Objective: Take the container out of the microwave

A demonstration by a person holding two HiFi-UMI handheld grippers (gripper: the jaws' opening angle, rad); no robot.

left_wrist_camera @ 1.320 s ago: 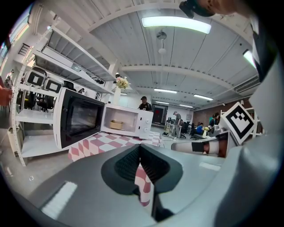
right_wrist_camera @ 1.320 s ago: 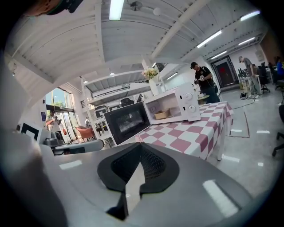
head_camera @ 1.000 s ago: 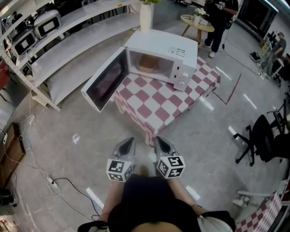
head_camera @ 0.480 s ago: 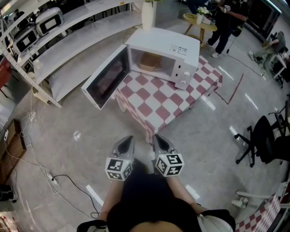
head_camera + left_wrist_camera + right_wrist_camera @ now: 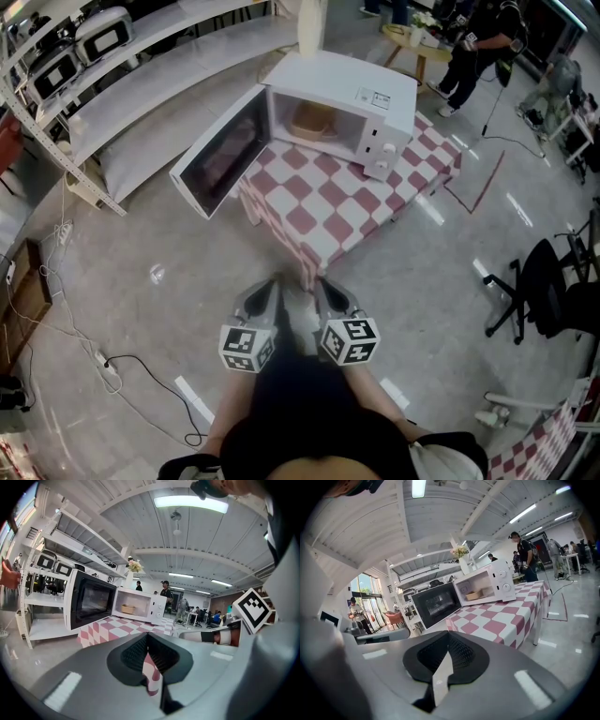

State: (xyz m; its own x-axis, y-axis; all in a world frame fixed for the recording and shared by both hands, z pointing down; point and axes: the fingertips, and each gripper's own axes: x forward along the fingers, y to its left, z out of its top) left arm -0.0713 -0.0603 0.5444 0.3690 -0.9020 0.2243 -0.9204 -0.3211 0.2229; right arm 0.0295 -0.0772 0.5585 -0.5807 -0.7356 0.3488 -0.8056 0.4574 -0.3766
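Note:
A white microwave (image 5: 342,103) stands on a table with a red-and-white checked cloth (image 5: 347,202). Its door (image 5: 220,155) hangs wide open to the left. Inside sits a tan container (image 5: 312,120), which also shows in the left gripper view (image 5: 127,609) and the right gripper view (image 5: 473,595). My left gripper (image 5: 265,298) and right gripper (image 5: 330,292) are side by side in front of my body. They are just short of the table's near corner and far from the microwave. Both are shut with nothing between the fingers.
White shelving (image 5: 141,94) with small appliances runs along the left. Cables and a power strip (image 5: 103,361) lie on the floor at the left. A black office chair (image 5: 544,291) stands at the right. A round table (image 5: 417,42) and a person (image 5: 478,42) are behind the microwave.
The microwave and table have slid slightly up in the head view. The person at the back has shifted. Both grippers stay shut and side by side.

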